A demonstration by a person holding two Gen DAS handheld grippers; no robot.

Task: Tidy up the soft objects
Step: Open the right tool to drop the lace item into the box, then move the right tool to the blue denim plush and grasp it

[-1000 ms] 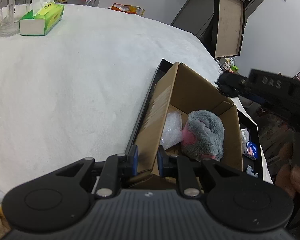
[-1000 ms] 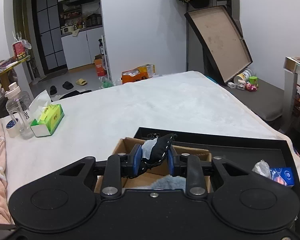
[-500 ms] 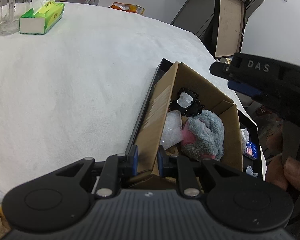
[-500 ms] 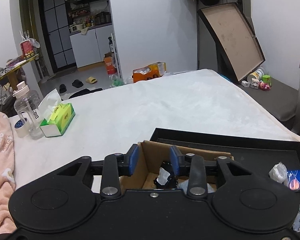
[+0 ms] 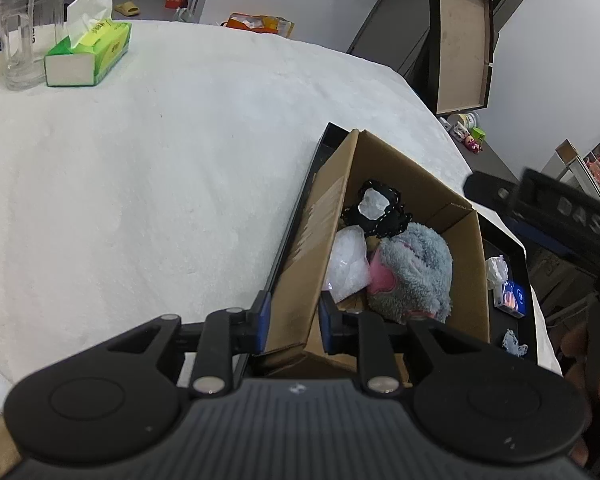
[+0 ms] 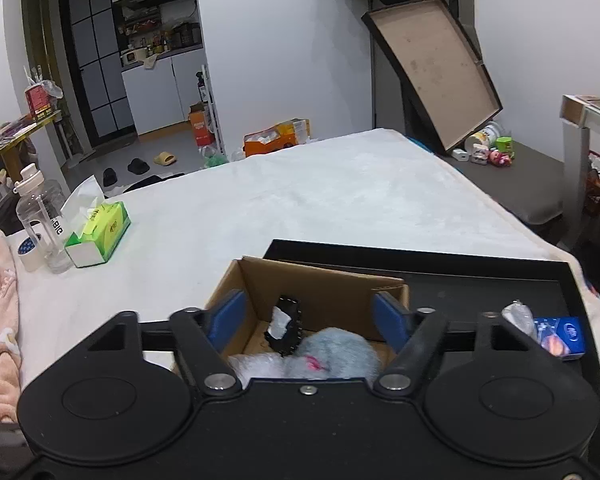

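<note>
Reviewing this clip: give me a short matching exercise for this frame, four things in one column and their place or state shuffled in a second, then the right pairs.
Things:
1. left gripper
2. right gripper
3. black lace item
4. green tissue box

Place or state:
A. lying in the cardboard box, next to the grey plush
B. open, holding nothing, above the box
C. on the white cover beside the clear bottle
D. shut on the box's side wall

Pairs: 1-D, 2-B, 3-A, 4-C
</note>
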